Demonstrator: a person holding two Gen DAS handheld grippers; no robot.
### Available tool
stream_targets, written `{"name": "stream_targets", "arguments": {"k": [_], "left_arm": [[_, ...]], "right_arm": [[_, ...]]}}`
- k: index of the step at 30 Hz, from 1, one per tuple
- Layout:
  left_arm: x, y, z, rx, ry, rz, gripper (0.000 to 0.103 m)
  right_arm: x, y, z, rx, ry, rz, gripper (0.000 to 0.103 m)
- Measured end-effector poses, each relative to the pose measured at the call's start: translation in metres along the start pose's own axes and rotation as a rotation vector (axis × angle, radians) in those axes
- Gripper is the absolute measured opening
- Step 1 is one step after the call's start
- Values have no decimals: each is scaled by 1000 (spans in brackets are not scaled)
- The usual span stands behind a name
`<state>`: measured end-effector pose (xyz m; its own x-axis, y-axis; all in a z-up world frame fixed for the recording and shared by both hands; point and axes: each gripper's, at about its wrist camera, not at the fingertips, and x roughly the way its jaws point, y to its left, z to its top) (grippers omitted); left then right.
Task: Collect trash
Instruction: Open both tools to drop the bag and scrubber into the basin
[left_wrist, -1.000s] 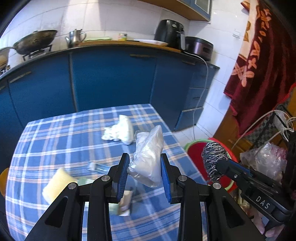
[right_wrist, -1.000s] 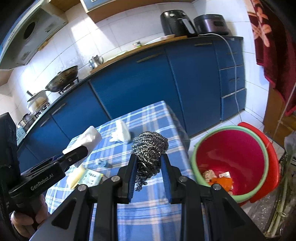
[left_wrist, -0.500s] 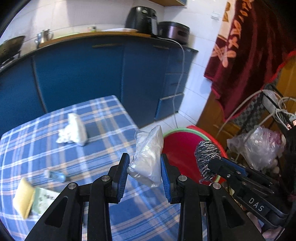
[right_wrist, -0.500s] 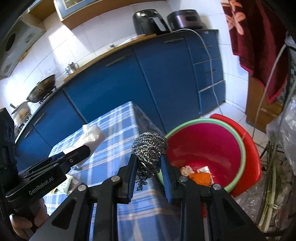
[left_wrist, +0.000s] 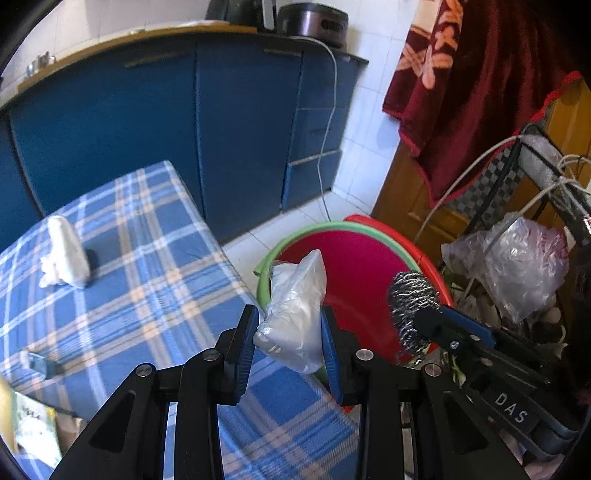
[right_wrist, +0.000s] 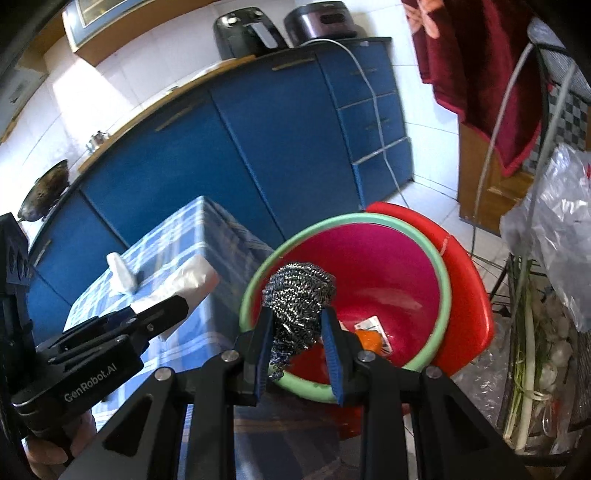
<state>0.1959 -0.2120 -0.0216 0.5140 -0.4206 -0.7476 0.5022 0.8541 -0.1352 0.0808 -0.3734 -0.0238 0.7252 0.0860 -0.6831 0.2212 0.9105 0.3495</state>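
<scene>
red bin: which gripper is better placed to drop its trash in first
Right, probably. The right gripper holds the steel scourer in front of the red bin's open mouth. The left gripper, jaws shut on the plastic bag, looks nearer the table edge.

The tablecloth (left_wrist: 147, 280) has blue, white and orange checks. The cupboards (left_wrist: 147, 140) are dark blue. The bucket (right_wrist: 399, 273) is red inside with a green rim. The scrubber (right_wrist: 299, 291) is shiny silver. The bag (left_wrist: 295, 314) is whitish. The towel (left_wrist: 480, 85) is dark red with pink flowers.
</scene>
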Motion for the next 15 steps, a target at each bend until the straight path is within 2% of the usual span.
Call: {"name": "stream_targets", "arguments": {"k": [10, 15], "left_arm": [[37, -13, 10, 15, 61, -7, 34], [50, -19, 16, 6, 86, -19, 35]], "right_arm": [[21, -27, 1, 43, 41, -44, 30], [28, -34, 2, 61, 47, -52, 34]]}}
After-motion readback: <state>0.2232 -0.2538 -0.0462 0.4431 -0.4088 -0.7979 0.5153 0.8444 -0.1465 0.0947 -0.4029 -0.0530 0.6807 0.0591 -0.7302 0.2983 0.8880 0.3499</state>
